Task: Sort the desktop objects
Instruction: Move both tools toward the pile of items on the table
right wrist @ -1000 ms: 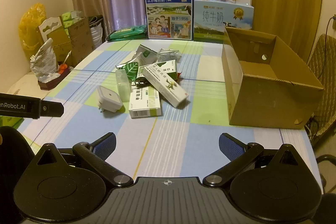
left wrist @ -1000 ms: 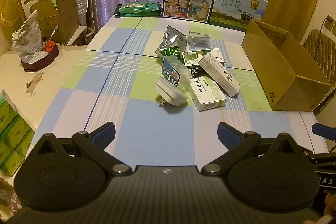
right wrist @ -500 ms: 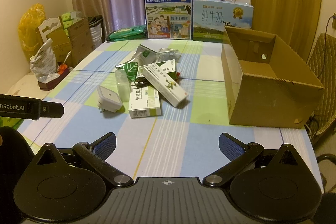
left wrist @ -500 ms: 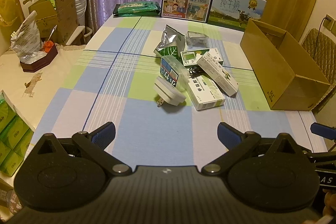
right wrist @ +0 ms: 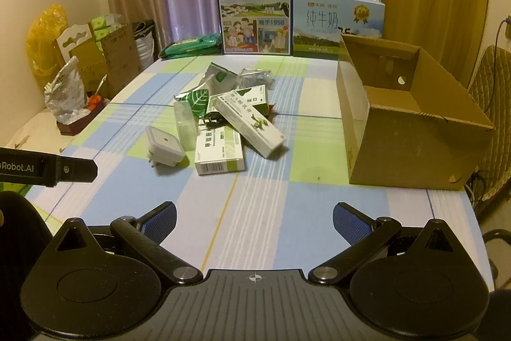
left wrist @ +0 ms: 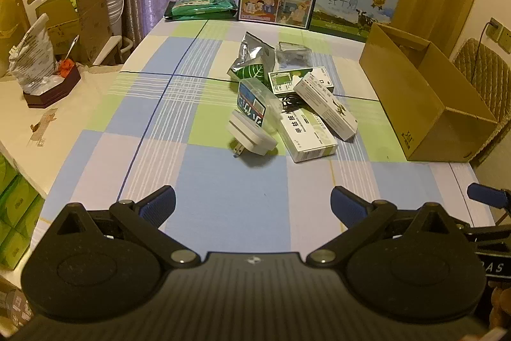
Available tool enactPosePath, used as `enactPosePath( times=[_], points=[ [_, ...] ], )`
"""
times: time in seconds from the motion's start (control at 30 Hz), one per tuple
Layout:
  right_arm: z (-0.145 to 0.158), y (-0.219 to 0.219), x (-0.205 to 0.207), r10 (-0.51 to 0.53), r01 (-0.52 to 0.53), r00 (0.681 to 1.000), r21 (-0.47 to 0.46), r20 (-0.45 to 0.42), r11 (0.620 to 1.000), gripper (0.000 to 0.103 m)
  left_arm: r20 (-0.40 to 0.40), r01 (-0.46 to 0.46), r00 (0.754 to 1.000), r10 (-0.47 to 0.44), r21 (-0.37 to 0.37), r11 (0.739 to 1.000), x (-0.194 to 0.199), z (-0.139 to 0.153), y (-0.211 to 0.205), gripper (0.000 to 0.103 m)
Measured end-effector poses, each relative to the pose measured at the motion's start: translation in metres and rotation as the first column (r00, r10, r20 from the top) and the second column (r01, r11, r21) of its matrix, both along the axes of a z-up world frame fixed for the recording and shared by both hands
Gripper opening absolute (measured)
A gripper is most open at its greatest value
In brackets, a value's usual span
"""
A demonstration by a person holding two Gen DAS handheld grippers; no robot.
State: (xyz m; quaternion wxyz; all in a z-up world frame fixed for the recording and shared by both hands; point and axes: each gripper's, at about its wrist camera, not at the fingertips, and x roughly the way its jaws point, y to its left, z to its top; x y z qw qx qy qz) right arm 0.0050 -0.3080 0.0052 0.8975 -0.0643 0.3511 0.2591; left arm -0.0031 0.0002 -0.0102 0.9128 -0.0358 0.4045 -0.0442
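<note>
Almost nothing has changed since a second ago. The left gripper (left wrist: 252, 203) and right gripper (right wrist: 254, 219) still hover over the checked tablecloth (right wrist: 127, 200), fingers spread wide, holding nothing. The pile, a white plug adapter (left wrist: 250, 136) and white medicine boxes (right wrist: 220, 154), sits mid-table beside the open brown cardboard box (right wrist: 412, 143).

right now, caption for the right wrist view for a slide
Open right tongs face a pile of medicine boxes beside an empty cardboard box.

Dark item (right wrist: 213, 119) buried under the boxes, chair (right wrist: 493, 104) cut by frame edge
</note>
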Motion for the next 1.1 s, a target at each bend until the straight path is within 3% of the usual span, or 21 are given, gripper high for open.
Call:
enactPosePath(
  times=[0.37, 0.4, 0.5, 0.7, 0.8, 1.1],
  points=[
    [-0.002, 0.004, 0.007, 0.014, -0.013, 1.0, 0.009, -0.021, 1.0, 0.101, 0.031, 0.095, 0.995, -0.097, 0.07, 0.993, 0.008, -0.001, 0.0, 0.101],
    [-0.002, 0.005, 0.008, 0.018, -0.017, 1.0, 0.012, -0.019, 1.0, 0.101, 0.033, 0.071, 0.997, -0.074, 0.08, 0.994, 0.01, 0.0, 0.001, 0.101],
    [-0.003, 0.01, 0.011, 0.02, -0.02, 1.0, 0.012, 0.005, 1.0, 0.101, 0.039, 0.144, 0.988, -0.149, 0.115, 0.983, 0.019, 0.003, 0.002, 0.101],
    [-0.006, 0.021, 0.024, 0.039, -0.04, 0.999, 0.022, 0.011, 0.999, 0.101, 0.032, 0.296, 0.951, -0.308, 0.204, 0.933, 0.043, 0.003, 0.001, 0.102],
    [-0.009, 0.028, 0.033, 0.061, -0.061, 0.998, 0.013, 0.001, 0.998, 0.101, 0.004, 0.372, 0.925, -0.38, 0.196, 0.907, 0.06, -0.001, 0.007, 0.102],
    [-0.029, 0.053, 0.067, 0.114, -0.114, 0.993, -0.041, -0.014, 0.993, 0.101, -0.068, 0.547, 0.833, -0.55, 0.259, 0.796, 0.11, -0.034, 0.009, 0.101]
  ],
)
